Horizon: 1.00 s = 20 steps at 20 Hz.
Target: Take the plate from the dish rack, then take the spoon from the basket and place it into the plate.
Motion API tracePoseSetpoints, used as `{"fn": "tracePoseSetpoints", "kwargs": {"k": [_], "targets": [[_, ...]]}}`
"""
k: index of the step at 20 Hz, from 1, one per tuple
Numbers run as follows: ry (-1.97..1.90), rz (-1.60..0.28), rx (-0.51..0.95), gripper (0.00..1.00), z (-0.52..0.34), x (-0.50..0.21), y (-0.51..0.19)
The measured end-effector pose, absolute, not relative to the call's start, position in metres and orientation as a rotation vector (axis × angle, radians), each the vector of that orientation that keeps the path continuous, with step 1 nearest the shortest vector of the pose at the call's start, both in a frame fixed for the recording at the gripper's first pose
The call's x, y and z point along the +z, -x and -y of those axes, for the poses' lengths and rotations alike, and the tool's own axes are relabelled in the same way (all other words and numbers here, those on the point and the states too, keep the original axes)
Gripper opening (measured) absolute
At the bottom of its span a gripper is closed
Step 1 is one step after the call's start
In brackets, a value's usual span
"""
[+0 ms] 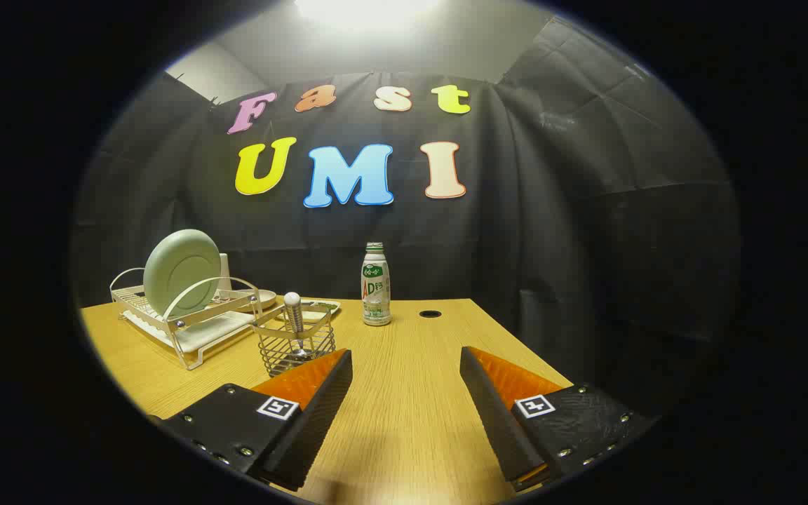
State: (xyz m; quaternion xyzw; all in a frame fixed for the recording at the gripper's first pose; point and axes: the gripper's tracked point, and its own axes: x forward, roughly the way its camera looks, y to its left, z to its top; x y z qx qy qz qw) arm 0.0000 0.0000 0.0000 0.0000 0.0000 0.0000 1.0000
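Observation:
A pale green plate [181, 272] stands on edge in a white wire dish rack [190, 327] at the far left of the wooden table. Just right of the rack is a small wire basket [297, 346] holding a spoon [293, 313] upright, its rounded handle end sticking up. My gripper [406, 358] is open above the table's near part, with nothing between its fingers. The basket lies just beyond the left fingertip [337, 365]; the rack and plate are farther ahead to the left.
A white bottle with a green cap [375, 284] stands upright at the table's back, ahead of the fingers. A small flat dish [321, 308] lies behind the basket. A dark round hole [430, 313] is in the tabletop right of the bottle. The table's right edge runs beside the right finger.

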Motion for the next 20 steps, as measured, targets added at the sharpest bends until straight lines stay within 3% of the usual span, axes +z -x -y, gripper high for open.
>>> {"fn": "tracePoseSetpoints", "kwargs": {"k": [7, 13, 20], "targets": [[-0.012, -0.055, -0.014, 0.96, 0.005, -0.009, -0.044], [-0.006, -0.011, -0.076, 0.96, 0.023, 0.033, -0.094], [0.048, 0.003, -0.229, 0.96, 0.049, 0.115, -0.038]]}}
